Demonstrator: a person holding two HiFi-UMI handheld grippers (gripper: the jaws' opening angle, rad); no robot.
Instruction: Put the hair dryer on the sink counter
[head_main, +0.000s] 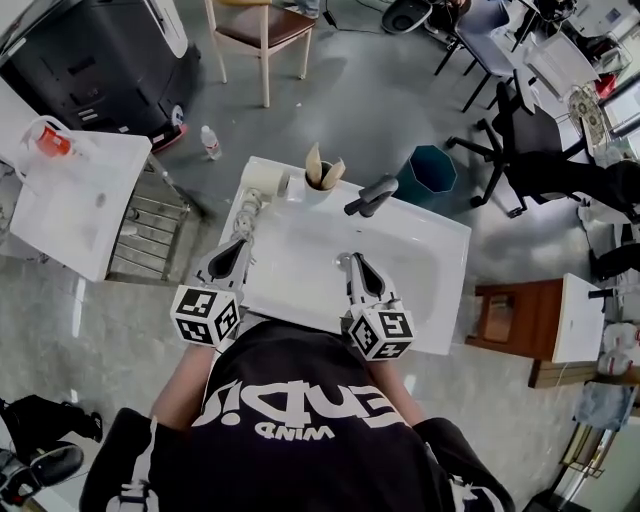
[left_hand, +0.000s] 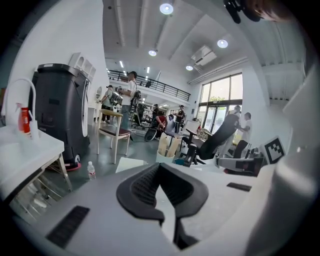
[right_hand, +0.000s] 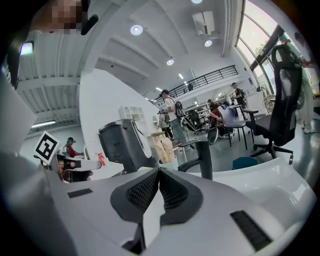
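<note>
The white sink counter with its basin lies straight below me, a black faucet at its back edge. A whitish cylinder-shaped object, possibly the hair dryer, lies on the counter's back left corner; I cannot tell for sure. My left gripper hovers over the counter's left edge, just in front of that object, jaws shut and empty. My right gripper hangs over the basin's near side, also shut with nothing in it, pointing toward the faucet.
A white cup with wooden pieces stands beside the faucet. A teal bin and black office chairs are behind the counter, a wooden chair farther back. A white table stands at left, a water bottle on the floor.
</note>
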